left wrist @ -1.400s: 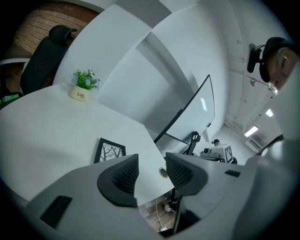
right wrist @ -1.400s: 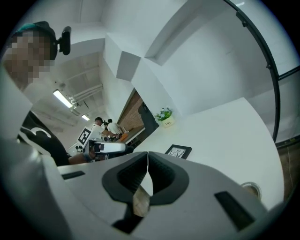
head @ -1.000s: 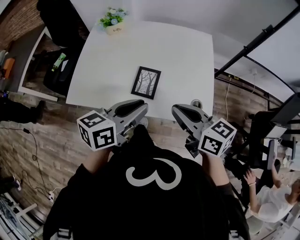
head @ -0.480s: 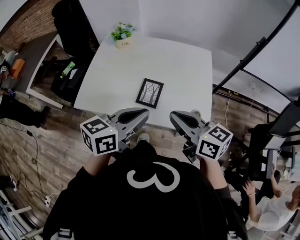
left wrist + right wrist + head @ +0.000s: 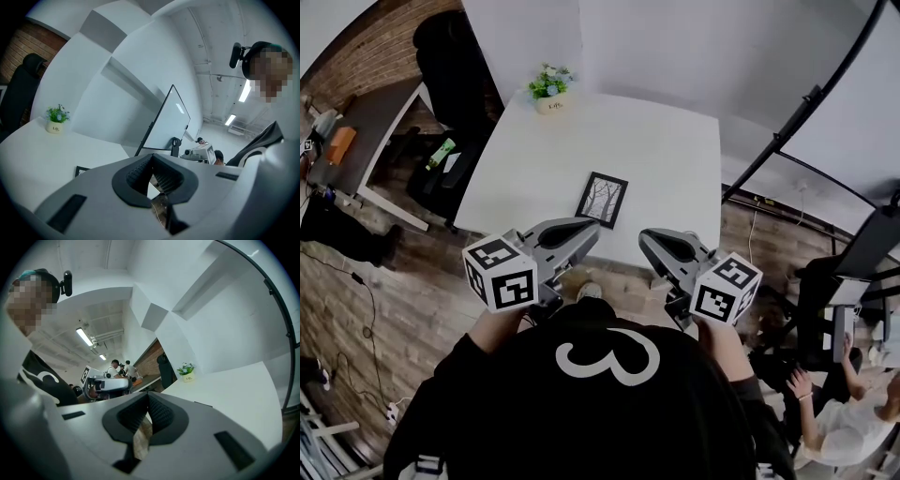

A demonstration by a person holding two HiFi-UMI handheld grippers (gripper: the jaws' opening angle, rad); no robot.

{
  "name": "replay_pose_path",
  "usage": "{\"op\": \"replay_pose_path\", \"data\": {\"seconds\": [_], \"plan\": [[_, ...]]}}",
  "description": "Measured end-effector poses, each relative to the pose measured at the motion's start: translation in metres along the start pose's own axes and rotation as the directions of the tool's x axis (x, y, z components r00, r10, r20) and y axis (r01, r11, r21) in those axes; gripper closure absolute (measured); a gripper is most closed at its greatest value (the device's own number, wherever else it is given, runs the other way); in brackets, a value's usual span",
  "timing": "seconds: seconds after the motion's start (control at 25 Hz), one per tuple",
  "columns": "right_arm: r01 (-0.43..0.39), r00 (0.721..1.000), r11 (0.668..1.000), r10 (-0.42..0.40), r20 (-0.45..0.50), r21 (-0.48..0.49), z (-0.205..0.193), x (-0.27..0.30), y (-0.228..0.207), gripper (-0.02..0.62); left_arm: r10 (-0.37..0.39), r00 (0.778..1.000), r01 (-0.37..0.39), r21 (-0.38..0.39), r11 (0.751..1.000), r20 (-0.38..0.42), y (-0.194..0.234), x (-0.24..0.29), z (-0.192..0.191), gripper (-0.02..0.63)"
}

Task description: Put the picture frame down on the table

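Observation:
The picture frame (image 5: 602,199), black-edged with a bare-tree print, lies flat on the white table (image 5: 666,141) near its front edge; its corner (image 5: 80,171) shows in the left gripper view. Both grippers hang in front of the person's chest, off the table and short of the frame. My left gripper (image 5: 587,231) is shut with nothing in it, its ribbed pads (image 5: 140,171) meeting. My right gripper (image 5: 651,240) is likewise shut and empty, pads (image 5: 159,413) together. A thin dark strip of the frame (image 5: 204,404) shows in the right gripper view.
A small flower pot (image 5: 549,92) stands at the table's far left corner. A black chair (image 5: 455,56) and a side desk (image 5: 366,112) are to the left. A black stand pole (image 5: 806,108) slants at right. A whiteboard (image 5: 168,122) and people (image 5: 853,412) are nearby.
The view has drawn back a little from the table, so the frame sits farther from both grippers. The frame itself has not moved and both grippers stay shut.

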State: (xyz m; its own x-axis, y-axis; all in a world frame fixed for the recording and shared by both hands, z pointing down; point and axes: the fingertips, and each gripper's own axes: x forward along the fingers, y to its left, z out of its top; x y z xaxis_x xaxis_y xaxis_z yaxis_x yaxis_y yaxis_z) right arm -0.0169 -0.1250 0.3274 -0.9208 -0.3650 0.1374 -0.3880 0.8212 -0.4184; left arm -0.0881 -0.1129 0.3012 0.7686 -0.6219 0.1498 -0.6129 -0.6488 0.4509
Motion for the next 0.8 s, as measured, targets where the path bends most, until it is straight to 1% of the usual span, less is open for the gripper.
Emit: {"op": "replay_pose_path", "data": {"seconds": [0.2,0.32,0.6,0.8], "plan": [[-0.020,1.000,1.000,0.020,0.002,-0.018,0.005,-0.001,0.007,0.572,-0.019,1.000,0.019,0.038,0.999,0.001,-0.007,-0.003,0.007,0.591],[-0.018,1.000,0.999,0.018,0.004,-0.027,0.008,-0.005,0.010,0.572,-0.022,1.000,0.022,0.057,0.998,0.005,-0.010,-0.004,0.011,0.591],[-0.011,1.000,0.999,0.012,0.024,-0.047,0.015,-0.011,0.012,0.572,-0.026,1.000,0.025,0.063,0.998,0.007,-0.014,0.000,0.013,0.591],[-0.017,1.000,0.998,0.018,0.024,-0.054,0.012,-0.015,0.014,0.572,-0.028,1.000,0.028,0.068,0.997,0.008,-0.016,0.001,0.009,0.591]]}}
